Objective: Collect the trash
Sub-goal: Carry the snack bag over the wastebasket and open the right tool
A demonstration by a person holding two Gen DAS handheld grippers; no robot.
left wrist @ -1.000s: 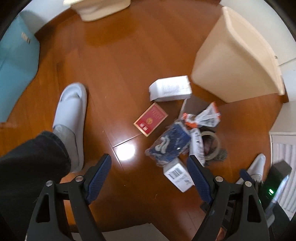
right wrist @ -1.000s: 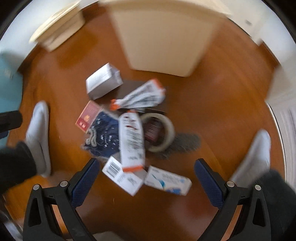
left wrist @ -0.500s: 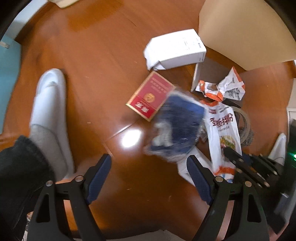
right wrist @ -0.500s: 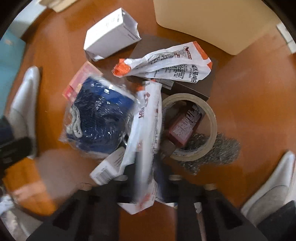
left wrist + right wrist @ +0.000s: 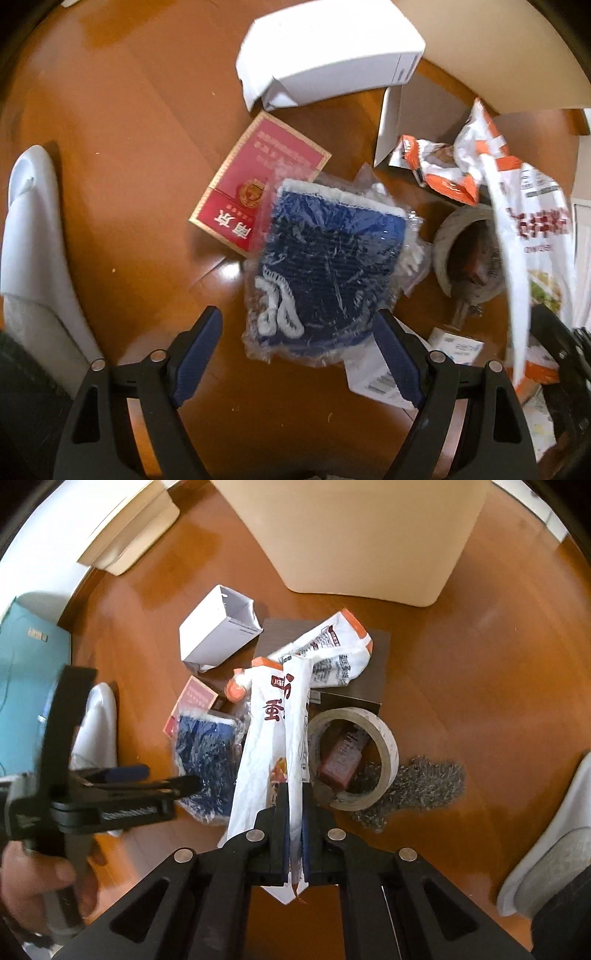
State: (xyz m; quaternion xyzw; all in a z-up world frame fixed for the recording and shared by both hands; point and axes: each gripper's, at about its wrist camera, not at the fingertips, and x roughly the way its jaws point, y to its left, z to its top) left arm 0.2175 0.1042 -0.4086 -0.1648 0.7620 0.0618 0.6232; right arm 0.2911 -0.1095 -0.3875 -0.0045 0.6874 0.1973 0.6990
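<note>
while the left tool (image 5: 297, 332) gapes over the blue packet (image 5: 325, 273), the right tool (image 5: 294, 812) pinches a white wrapper (image 5: 273, 738).

Beige bin (image 5: 369, 535) cropped by the top edge

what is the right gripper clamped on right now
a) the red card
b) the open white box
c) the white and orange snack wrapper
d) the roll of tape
c: in the right wrist view the right gripper has its jaws pressed shut on the white and orange snack wrapper, while the roll of tape lies free on the floor.
</note>
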